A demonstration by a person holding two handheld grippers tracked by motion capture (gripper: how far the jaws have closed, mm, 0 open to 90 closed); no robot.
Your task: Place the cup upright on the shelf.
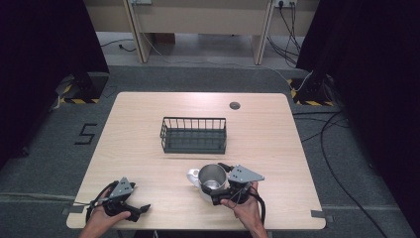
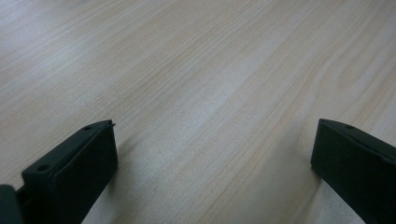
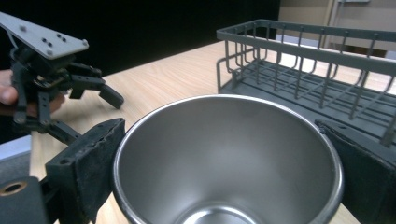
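I have the steel cup (image 1: pixel 212 179) clamped between my right gripper (image 1: pixel 220 184)'s jaws near the table's front edge, the wire basket (image 1: pixel 193 135) beyond it empty, my left gripper (image 1: pixel 140 210) idle, jaws apart.

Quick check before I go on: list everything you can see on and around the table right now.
Steel cup with a handle: one, silver, near edge right of centre, between the right gripper's jaws.
Wire basket: one, dark grey, table centre, empty.
Round cable port: one, grey, far edge of the table.
Wooden table: one, light wood.
Floor cables: several, black, right of the table.
Left gripper: black, open, near left corner, holding nothing.
Right gripper: black, around the cup.
Hands: two, holding the grippers.
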